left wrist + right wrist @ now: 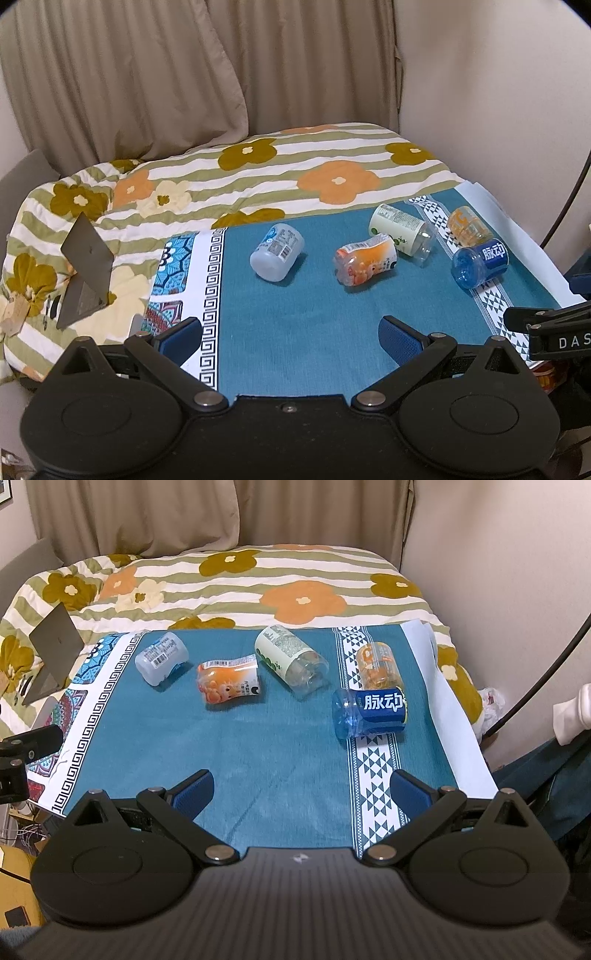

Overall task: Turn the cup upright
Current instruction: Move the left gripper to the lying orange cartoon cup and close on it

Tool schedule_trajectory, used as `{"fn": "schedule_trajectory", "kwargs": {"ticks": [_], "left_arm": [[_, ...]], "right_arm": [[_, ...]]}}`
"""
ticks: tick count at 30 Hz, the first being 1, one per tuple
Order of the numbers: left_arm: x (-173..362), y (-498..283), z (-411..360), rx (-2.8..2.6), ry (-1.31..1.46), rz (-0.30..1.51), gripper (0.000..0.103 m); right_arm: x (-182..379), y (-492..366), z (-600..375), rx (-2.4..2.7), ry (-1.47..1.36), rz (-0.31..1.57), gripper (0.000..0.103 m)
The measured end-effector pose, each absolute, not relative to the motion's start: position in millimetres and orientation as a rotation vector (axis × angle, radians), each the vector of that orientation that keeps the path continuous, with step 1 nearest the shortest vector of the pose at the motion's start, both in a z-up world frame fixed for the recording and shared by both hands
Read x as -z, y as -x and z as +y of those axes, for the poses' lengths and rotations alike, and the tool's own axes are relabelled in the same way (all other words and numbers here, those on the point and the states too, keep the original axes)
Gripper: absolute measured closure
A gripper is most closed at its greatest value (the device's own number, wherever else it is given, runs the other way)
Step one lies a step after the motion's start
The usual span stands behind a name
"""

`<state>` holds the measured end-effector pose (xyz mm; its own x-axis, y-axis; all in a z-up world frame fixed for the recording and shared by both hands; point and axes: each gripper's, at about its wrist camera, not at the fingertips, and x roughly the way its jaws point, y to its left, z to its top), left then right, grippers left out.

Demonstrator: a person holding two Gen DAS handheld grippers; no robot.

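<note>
Several plastic cups cut from bottles lie on their sides on a teal cloth [280,738]. From left: a clear cup with a blue label [161,658] [277,252], an orange-printed cup [229,681] [365,264], a cream-and-green cup [290,661] [402,229], a blue cup with white characters [369,710] [480,266], and a clear orange cup [378,664] [468,226] behind it. My left gripper [291,336] is open and empty, near the cloth's front. My right gripper [301,790] is open and empty, in front of the blue cup.
The cloth lies on a bed with a flowered, striped quilt [258,579]. A grey laptop [86,271] stands half open on the quilt at the left. Curtains [147,74] and a wall close the far side. A black cable [539,683] runs at the right.
</note>
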<state>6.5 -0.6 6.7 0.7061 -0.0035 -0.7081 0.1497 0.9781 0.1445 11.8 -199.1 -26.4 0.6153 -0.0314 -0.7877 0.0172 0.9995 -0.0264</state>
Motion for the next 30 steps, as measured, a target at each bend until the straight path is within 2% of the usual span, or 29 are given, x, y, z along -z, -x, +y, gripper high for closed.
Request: {"fn": "schedule_trajectory", "kwargs": {"ticks": [8, 12, 30], "left_arm": [[-19, -48, -12, 0.256, -0.246, 0.735, 0.0], [-13, -83, -31, 0.366, -0.371, 0.734, 0.0], [96, -212, -104, 0.676, -0.786, 0.924, 0.0]], "right_arm": [[27, -26, -210, 0.03, -0.001, 0.909, 0.0], [36, -39, -220, 0.032, -0.016, 0.927, 0.0], [107, -86, -252, 0.088, -0.099, 1.026, 0.0]]}}
